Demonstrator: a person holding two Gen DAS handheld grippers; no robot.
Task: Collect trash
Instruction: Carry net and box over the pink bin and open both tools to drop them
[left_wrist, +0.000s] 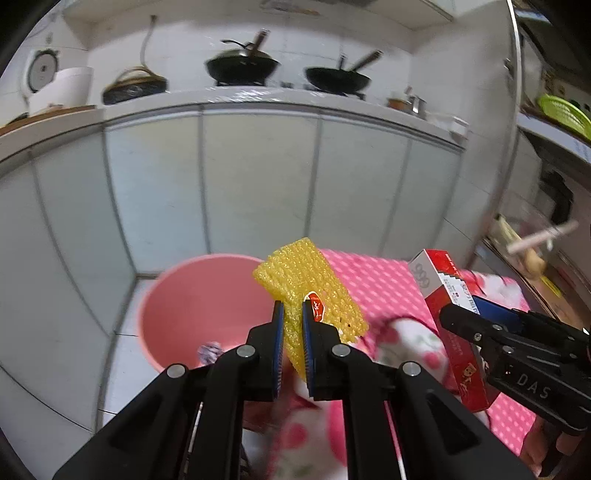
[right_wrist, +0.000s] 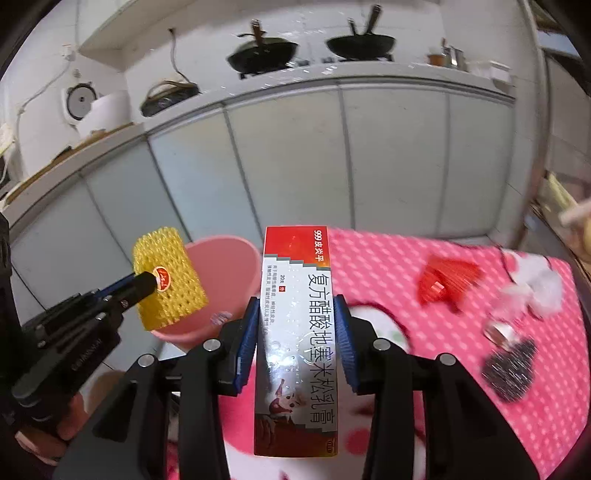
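Note:
My left gripper (left_wrist: 293, 314) is shut on a yellow foam fruit net (left_wrist: 314, 280) with a red sticker, held at the table's left end beside the pink bin (left_wrist: 192, 295). The net also shows in the right wrist view (right_wrist: 168, 277), with the left gripper (right_wrist: 146, 284) on it. My right gripper (right_wrist: 299, 325) is shut on a red-and-white ointment box (right_wrist: 295, 332), held above the pink tablecloth (right_wrist: 388, 266). The box (left_wrist: 454, 325) and right gripper (left_wrist: 458, 314) also show at the right of the left wrist view. The pink bin (right_wrist: 229, 266) stands on the floor and holds a small crumpled wrapper (left_wrist: 209, 350).
On the tablecloth at the right lie a red foam net (right_wrist: 447, 280), crumpled white tissue (right_wrist: 535, 284), a small shiny piece (right_wrist: 500, 332) and a dark steel-wool scrubber (right_wrist: 509, 369). Kitchen cabinets (left_wrist: 258, 177) stand behind, with woks (left_wrist: 242, 66) and a rice cooker (left_wrist: 59, 88) on the counter.

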